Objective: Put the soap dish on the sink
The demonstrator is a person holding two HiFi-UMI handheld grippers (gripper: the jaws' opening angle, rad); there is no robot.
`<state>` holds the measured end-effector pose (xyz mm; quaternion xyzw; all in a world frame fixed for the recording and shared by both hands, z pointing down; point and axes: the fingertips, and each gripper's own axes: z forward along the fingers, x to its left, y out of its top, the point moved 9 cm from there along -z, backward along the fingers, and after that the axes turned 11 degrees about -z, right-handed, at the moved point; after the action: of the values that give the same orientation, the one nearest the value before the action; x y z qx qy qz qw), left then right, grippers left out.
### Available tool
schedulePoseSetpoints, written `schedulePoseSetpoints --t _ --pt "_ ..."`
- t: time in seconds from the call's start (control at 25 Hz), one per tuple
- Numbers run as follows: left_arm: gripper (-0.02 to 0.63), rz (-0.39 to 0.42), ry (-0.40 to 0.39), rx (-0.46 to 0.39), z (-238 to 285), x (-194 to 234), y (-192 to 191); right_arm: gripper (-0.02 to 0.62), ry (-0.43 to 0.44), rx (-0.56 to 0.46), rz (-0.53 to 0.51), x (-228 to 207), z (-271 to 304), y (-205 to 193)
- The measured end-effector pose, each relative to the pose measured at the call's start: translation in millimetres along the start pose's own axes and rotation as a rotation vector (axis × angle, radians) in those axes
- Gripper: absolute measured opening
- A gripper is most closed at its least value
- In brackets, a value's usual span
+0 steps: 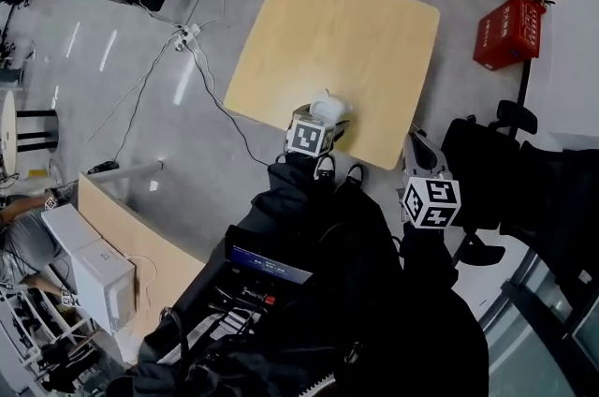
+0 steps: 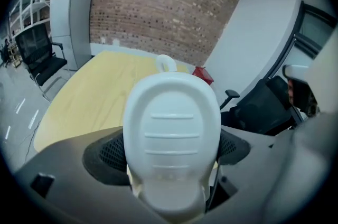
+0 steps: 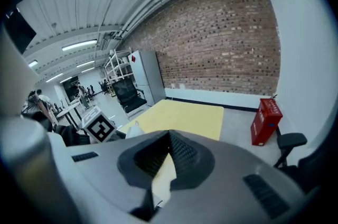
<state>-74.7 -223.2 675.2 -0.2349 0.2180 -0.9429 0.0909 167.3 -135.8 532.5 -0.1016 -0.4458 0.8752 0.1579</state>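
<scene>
Grey floor fills the head view around a bare wooden worktop (image 1: 346,39); no sink shows. Over its near edge the left claw (image 1: 323,124) carries the white soap dish (image 1: 328,109), while the right claw (image 1: 419,156) hangs off the near right corner.

Left gripper view: jaws clamped on the dish's sides, ribbed face toward the camera.

Right gripper view: jaws closed together, nothing between them.

Best, I judge, to find the sink first, hold the dish level, and set it flat before releasing.
</scene>
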Motion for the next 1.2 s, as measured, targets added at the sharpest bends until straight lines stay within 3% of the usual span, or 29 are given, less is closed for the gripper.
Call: schedulePoseSetpoints --t 0.24,0.76,1.2 --pt "0.472 0.076 0.083 0.108 40.3 24.7 -3.3 0.005 -0.027 0.048 0.021 -2.2 4.4 -8.4" --pt "0.472 0.107 0.128 0.270 84.0 41.0 -12.4 0.005 -0.044 0.083 0.046 -6.7 18.8 -9.9" --pt "0.472 0.253 0.206 0.272 96.9 41.2 -15.8 0.005 -0.053 0.094 0.049 -4.4 17.2 -12.2"
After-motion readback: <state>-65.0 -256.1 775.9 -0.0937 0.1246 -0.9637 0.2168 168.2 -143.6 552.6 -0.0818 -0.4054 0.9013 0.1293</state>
